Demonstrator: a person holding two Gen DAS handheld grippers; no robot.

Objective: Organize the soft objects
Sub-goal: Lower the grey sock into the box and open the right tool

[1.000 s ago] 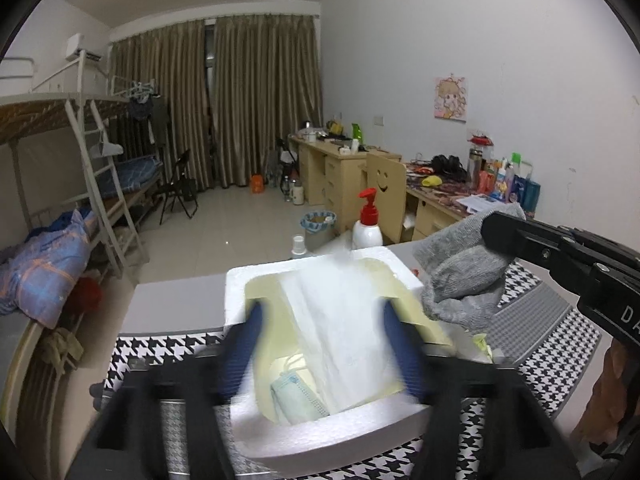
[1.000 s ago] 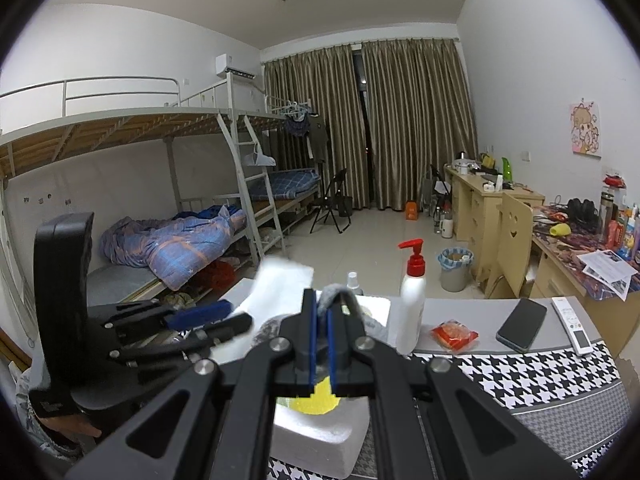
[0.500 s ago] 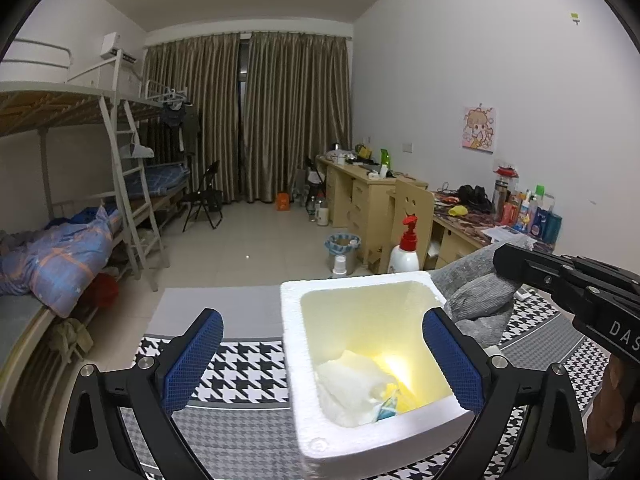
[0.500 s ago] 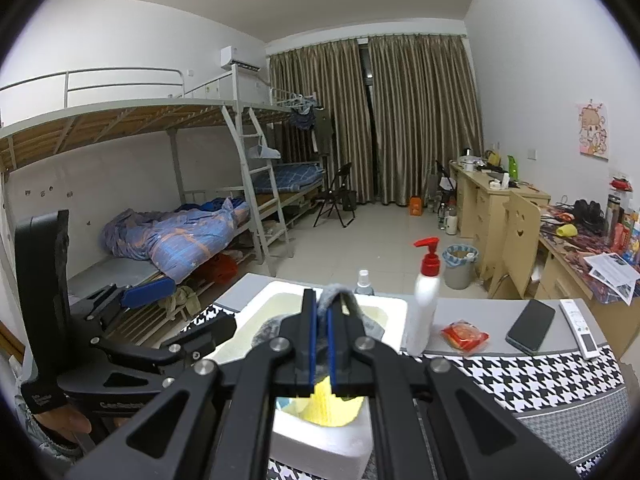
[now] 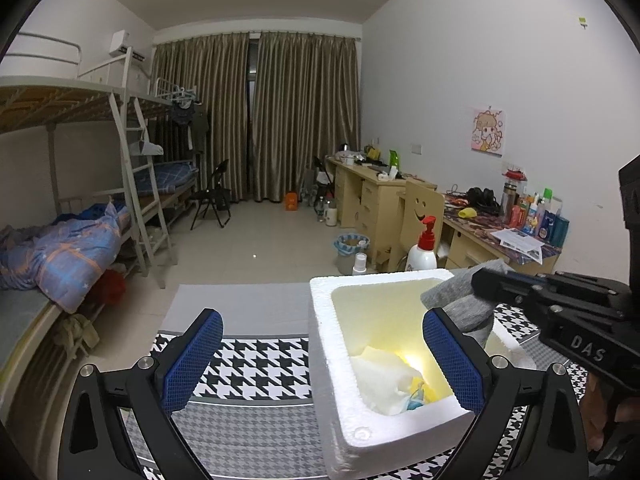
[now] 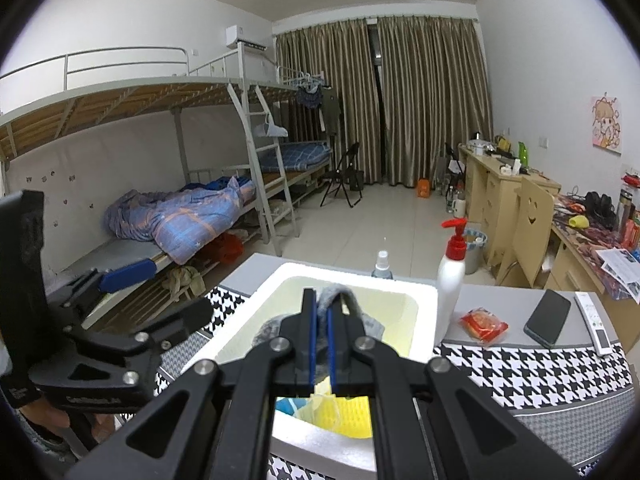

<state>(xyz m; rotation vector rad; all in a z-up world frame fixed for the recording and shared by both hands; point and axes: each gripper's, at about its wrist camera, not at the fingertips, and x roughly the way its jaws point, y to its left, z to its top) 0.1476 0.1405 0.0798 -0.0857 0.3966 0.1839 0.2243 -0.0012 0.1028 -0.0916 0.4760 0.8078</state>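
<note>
Left wrist view first, nearest things: my left gripper (image 5: 320, 364) stands spread wide with nothing between its blue pads (image 5: 192, 360); its jaws have just been opening, and the white cloth (image 5: 376, 376) it let go of now lies inside the white foam box (image 5: 324, 344), on top of a yellow item and something pale blue.

On the right wrist view, my right gripper (image 6: 320, 344) is clenched on a grey knitted sock (image 6: 344, 300), a loop of it bulging above the fingertips. From the left side I see the sock hanging at the box's right-hand rim, partly over the opening and partly over the wall.

Just beyond the box stand a white pump bottle (image 6: 452, 276) with a red head and a small spray bottle (image 6: 382, 266), both close to the far wall. Farther right on the houndstooth tablecloth (image 6: 520, 372) lie a red snack packet (image 6: 484, 324), a dark phone (image 6: 548, 318) and a remote (image 6: 594, 324).

My worry is the release. If I let go while the sock straddles the rim, I judge it could drape over the wall or slide outside. Pushing forward to centre it risks nudging the light foam box into the pump bottle and tipping it. The two grippers are also close together, so they could collide.
</note>
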